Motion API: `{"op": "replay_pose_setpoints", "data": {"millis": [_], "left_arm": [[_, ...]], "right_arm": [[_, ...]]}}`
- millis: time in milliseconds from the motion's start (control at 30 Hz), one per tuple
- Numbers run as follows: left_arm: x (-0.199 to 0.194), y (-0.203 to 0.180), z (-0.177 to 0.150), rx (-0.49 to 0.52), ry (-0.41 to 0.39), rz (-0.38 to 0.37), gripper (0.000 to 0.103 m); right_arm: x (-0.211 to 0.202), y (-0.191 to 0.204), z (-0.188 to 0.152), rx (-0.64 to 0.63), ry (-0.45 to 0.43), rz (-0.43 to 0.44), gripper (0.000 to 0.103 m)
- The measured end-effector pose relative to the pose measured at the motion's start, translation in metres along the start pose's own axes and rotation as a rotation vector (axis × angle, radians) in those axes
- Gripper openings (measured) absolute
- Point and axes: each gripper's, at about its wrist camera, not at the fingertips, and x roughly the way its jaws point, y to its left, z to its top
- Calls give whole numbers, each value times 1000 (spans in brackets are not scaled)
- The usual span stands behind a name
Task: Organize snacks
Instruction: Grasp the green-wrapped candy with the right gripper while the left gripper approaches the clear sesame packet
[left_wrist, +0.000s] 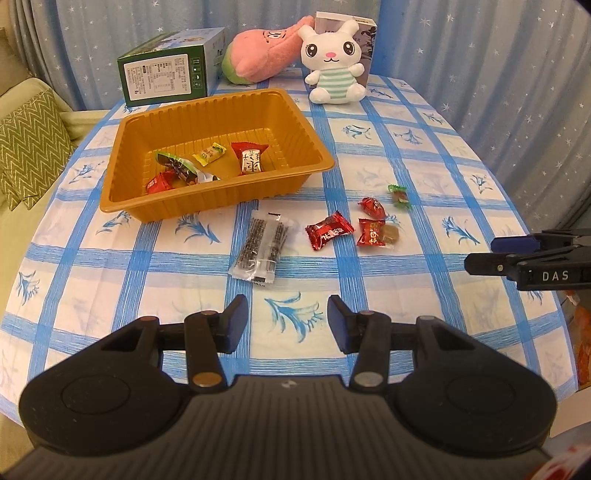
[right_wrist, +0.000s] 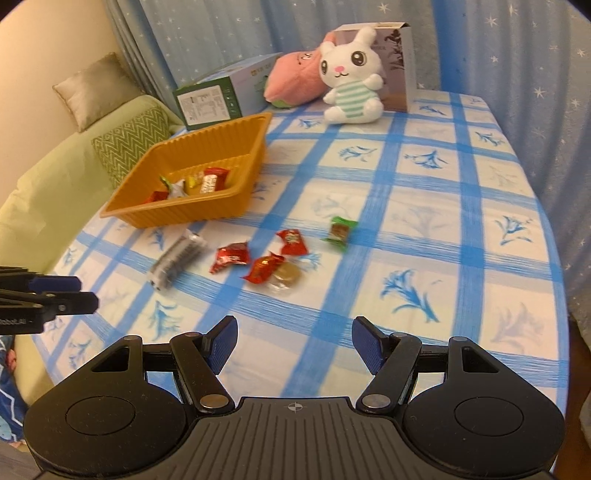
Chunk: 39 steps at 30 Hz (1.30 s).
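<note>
Left tongs (left_wrist: 288, 319): spread, nothing between the pads, hanging over the desk (left_wrist: 424, 295) with its blue-checked cloth.
Right tongs (right_wrist: 293, 341): spread and empty too, above bare cloth; in the left wrist view their tips show at the right edge.
Clear packet (left_wrist: 263, 249): just ahead of the left tongs, a see-through wrapper with dark speckled sticks inside, lying flat.
Red candy (left_wrist: 330, 229): beyond the clear packet to the right, shiny red twist wrapper with white lettering.
Red-and-clear pack (right_wrist: 271, 272): straight ahead of the right tongs, red foil at one end, a round brown sweet showing through the clear end.
Small red candy (right_wrist: 291, 242): just past that pack, crumpled red foil.
Green candy (right_wrist: 340, 230): farthest of the loose snacks, ahead and slightly right of the right tongs, green wrapper with a brown middle.
Orange tray (left_wrist: 122, 199): ahead-left of both tongs, ribbed walls, holding several wrapped snacks in red, green and yellow.
Far edge: green box (left_wrist: 164, 79), pink plush (left_wrist: 258, 55), white bunny plush (left_wrist: 334, 61).
</note>
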Motion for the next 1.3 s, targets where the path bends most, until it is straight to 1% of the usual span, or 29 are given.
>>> {"op": "replay_pose_setpoints", "data": {"millis": [300,467,500,600,833,1033,1300], "left_arm": [[4,3,1,-33,-11,41,44],[9,9,2,-49,-5,67,44],[10,11,3,-51,-6,71,44],[15,16,6,-55,-5,85,44],[30,26,20,-65,-12,116,44],[41,35,28,-62,-5,139,44],[51,45,35,-67,4,143,44]], "right_arm": [[11,-27,5,-22,-3,-50,68],[24,-34,13,-26,-25,-55,68],[27,-35,16,-25,-31,-55,67],[37,-36,23,-20,-46,-49,55],[63,-34,44,-8,-65,-43,43],[88,-31,62,0,-67,-52,35],[115,-32,70,11,-37,-88,32]]}}
